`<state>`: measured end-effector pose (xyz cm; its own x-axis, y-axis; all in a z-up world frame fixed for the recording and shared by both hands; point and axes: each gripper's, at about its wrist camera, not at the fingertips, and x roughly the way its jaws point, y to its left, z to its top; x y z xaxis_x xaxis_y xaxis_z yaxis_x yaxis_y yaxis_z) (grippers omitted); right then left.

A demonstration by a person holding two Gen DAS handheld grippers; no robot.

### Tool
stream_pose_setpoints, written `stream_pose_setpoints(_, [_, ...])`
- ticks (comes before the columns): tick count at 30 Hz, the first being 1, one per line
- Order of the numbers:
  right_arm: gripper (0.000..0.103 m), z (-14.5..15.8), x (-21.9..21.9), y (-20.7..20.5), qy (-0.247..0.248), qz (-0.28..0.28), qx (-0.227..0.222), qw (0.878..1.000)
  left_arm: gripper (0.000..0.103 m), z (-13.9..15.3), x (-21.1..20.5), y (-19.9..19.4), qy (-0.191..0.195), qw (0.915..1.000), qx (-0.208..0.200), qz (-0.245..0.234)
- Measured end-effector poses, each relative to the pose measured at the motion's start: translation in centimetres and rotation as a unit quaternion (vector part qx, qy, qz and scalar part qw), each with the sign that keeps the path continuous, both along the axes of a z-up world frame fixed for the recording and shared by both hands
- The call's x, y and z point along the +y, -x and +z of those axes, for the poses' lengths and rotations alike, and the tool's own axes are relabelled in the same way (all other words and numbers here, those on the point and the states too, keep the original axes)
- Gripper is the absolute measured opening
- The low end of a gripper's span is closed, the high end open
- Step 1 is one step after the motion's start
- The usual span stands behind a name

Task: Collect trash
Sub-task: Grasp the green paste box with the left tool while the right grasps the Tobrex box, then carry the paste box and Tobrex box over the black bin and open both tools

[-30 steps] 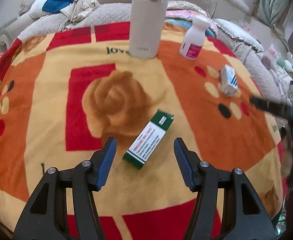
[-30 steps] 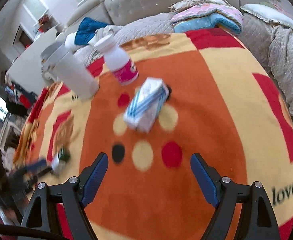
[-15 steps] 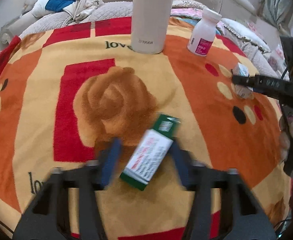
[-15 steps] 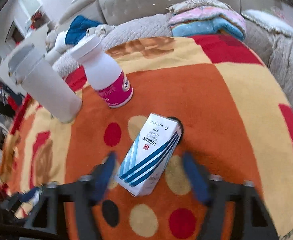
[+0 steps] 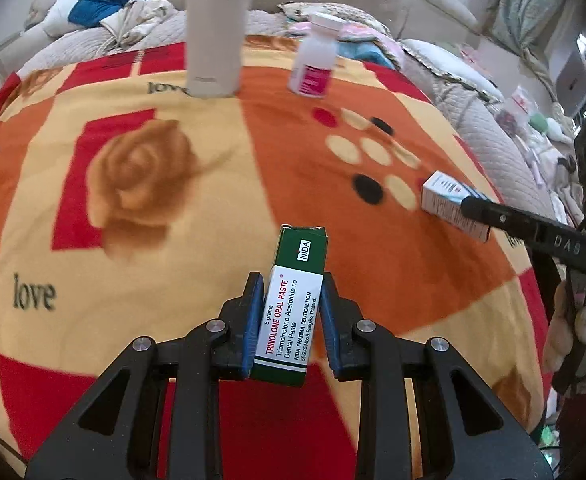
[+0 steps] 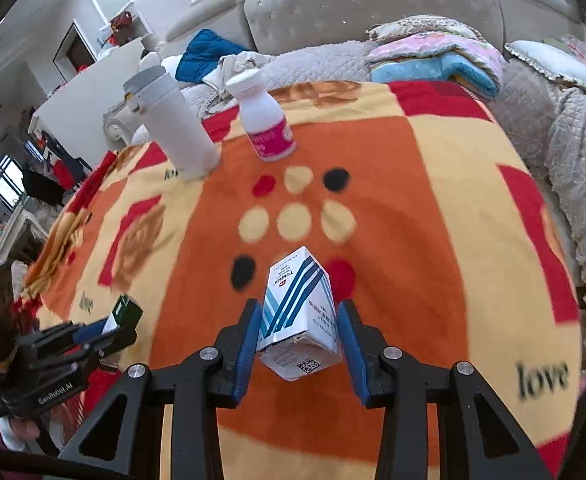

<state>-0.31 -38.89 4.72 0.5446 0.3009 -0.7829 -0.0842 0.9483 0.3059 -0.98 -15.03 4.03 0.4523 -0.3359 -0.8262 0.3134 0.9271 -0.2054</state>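
Both tools just closed: left tool (image 5: 289,320) pinching green-white cardboard paste box (image 5: 293,300); right tool (image 6: 298,336) pinching blue-striped white carton (image 6: 299,312). Trash lifted clear of orange blanket (image 6: 413,240), ready for carrying off.

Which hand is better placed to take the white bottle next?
Neither is free now: the left gripper holds the green box, the right gripper the white box. Once empty, probably right: the bottle stands straight ahead.

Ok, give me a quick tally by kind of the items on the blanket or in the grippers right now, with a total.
Cartons: 2, the green paste box in the left gripper and the blue-striped white box in the right gripper.
Bottles: 1, the white pill bottle.
Flasks: 1, the beige flask.
Total: 4
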Motion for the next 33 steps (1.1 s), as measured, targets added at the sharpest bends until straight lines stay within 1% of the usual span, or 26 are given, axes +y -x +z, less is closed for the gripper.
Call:
stream_pose_setpoints(3, [0.038,-0.5,-0.8,1.7,-0.005,-0.003,0.013,1.000,0.025,0.1,-0.8,1.1,0.008,1.0000,0.004,-0.002])
stream_pose_setpoints(6, [0.038,-1.2,-1.0,2.9,0.005,0.006,0.033,0.999,0.025,0.2,-1.4,2.0,0.006,0.9999,0.004,-0.008])
stream_pose_setpoints(7, [0.042,-1.5,-1.1,3.1,0.013,0.005,0.036,0.999,0.025,0.2,-1.6,2.2,0.005,0.9999,0.005,-0.009])
stream_pose_setpoints(8, [0.054,-1.6,-1.1,3.1,0.023,0.002,0.036,0.999,0.025,0.1,-1.7,2.4,0.004,0.9999,0.006,-0.009])
stream_pose_setpoints(9, [0.059,-1.6,-1.0,3.0,0.034,-0.001,0.036,0.999,0.025,-0.1,-1.9,2.5,0.004,0.9999,0.008,-0.009])
stream_pose_setpoints(10, [0.061,-1.7,-0.9,3.1,0.039,0.000,0.036,0.999,0.025,-0.1,-2.0,2.7,0.004,0.9999,0.010,-0.008])
stream_pose_setpoints(12, [0.061,-1.7,-0.7,2.8,0.043,0.000,0.030,0.999,0.025,-0.1,-2.2,2.8,0.006,0.9999,0.011,-0.007])
stream_pose_setpoints(13, [0.060,-1.7,-0.7,2.7,0.044,-0.001,0.027,0.999,0.025,0.0,-2.3,2.9,0.007,0.9999,0.011,-0.007])
stream_pose_setpoints(14, [0.046,-1.7,-0.7,2.5,0.045,-0.003,0.021,0.999,0.025,0.1,-2.5,2.9,0.007,0.9999,0.010,-0.008])
stream_pose_setpoints(15, [0.035,-1.7,-0.5,2.3,0.051,0.001,0.017,0.999,0.025,0.2,-2.7,3.0,0.008,0.9999,0.009,-0.008])
stream_pose_setpoints(16, [0.031,-1.8,-0.3,2.2,0.056,0.006,0.016,0.998,0.025,0.3,-2.9,3.1,0.008,0.9999,0.009,-0.009])
stream_pose_setpoints(19, [0.031,-1.8,-0.5,2.5,0.049,0.006,0.010,0.999,0.025,0.8,-3.7,3.3,0.012,0.9998,0.006,-0.015])
stream_pose_setpoints(21, [0.031,-1.3,-1.3,3.5,0.029,0.003,0.005,1.000,0.025,1.2,-4.5,3.6,0.015,0.9997,0.003,-0.021])
stream_pose_setpoints(23, [0.031,-0.8,-1.8,4.6,0.021,0.002,-0.001,1.000,0.025,1.4,-5.3,3.9,0.016,0.9995,0.000,-0.029])
stream_pose_setpoints(29, [0.031,1.3,-4.5,8.7,0.019,-0.015,-0.025,0.999,0.025,2.1,-9.4,4.9,0.024,0.9980,-0.003,-0.057])
stream_pose_setpoints(33, [0.031,2.0,-6.8,11.1,0.021,-0.037,-0.035,0.998,0.025,2.5,-12.5,5.9,0.024,0.9964,-0.008,-0.081])
